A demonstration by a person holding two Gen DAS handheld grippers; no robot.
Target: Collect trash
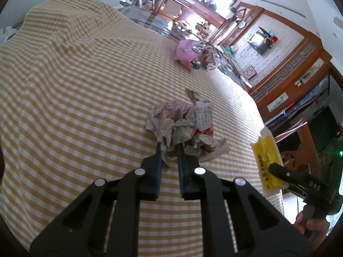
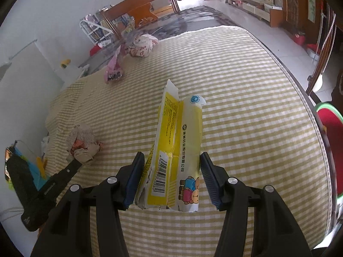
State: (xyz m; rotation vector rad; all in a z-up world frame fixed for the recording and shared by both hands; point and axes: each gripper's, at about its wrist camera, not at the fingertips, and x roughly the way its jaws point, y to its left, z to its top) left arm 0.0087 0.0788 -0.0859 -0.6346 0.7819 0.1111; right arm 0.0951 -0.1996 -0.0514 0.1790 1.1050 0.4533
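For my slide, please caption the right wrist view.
Right gripper fingers bracket a flattened yellow carton on the checkered tablecloth.

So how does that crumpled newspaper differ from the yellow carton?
The crumpled newspaper is a grey, shapeless wad; the yellow carton is flattened, torn and brightly printed. The left gripper is shut on the newspaper, while the right gripper brackets the carton with jaws apart. Both lie on the checked cloth.

Left wrist view close over checked tablecloth [image 1: 75, 85], right wrist likewise, both sharing crumpled newspaper [image 1: 182, 126].
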